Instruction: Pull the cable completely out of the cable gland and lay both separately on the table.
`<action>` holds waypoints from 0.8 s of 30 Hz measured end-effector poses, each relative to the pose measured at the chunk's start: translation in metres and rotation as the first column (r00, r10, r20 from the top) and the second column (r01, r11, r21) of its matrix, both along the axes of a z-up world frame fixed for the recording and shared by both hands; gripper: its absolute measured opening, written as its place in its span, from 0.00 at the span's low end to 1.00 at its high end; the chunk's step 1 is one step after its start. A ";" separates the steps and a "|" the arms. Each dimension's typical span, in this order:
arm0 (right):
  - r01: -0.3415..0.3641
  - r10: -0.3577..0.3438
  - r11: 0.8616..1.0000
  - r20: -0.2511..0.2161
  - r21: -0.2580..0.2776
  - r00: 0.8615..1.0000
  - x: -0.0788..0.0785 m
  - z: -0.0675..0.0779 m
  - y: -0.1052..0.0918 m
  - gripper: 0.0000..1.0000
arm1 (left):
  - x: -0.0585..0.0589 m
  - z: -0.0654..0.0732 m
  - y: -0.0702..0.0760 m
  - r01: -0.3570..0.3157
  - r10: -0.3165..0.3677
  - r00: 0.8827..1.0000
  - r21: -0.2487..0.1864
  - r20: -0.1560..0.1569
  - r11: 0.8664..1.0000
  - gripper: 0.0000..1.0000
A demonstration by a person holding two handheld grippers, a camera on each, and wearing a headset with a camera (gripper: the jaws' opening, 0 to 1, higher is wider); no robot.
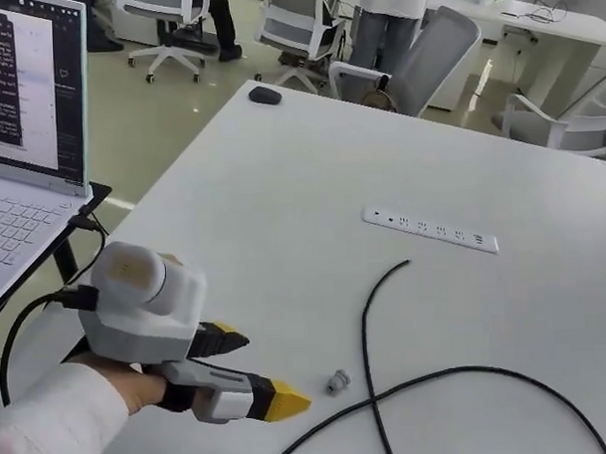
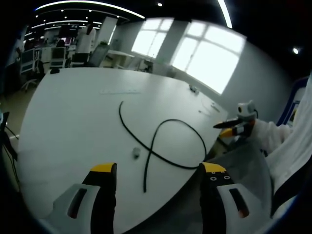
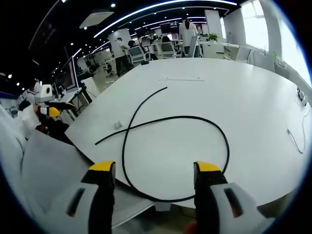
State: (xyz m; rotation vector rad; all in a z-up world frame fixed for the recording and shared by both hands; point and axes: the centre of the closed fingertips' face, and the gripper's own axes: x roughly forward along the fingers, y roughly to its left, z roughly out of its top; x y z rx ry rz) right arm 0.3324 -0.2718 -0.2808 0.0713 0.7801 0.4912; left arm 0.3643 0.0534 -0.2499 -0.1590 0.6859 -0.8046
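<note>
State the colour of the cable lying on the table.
The cable is black; the head view shows it best.

Left gripper [image 2: 158, 168], its yellow-tipped jaws spread apart at the near edge of the white tabletop [image 2: 73, 112], where a black cable [image 2: 171, 120] lies in a self-crossing loop, the small grey cable gland [image 2: 136, 152] just beside it, and the right gripper [image 2: 228, 127] at far right.
</note>
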 end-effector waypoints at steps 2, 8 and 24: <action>0.001 -0.001 1.000 0.003 0.002 1.000 0.001 0.000 0.000 0.68 | -0.001 -0.001 -0.001 0.004 -0.004 1.000 0.006 -0.002 1.000 0.69; 0.001 -0.001 1.000 0.015 0.007 1.000 0.007 0.001 0.000 0.68 | -0.001 -0.003 0.001 0.021 -0.022 1.000 0.051 0.011 0.998 0.68; -0.030 0.030 1.000 -0.018 0.000 0.999 0.009 -0.009 0.006 0.67 | 0.002 -0.002 -0.001 0.015 -0.015 1.000 0.045 0.018 0.999 0.66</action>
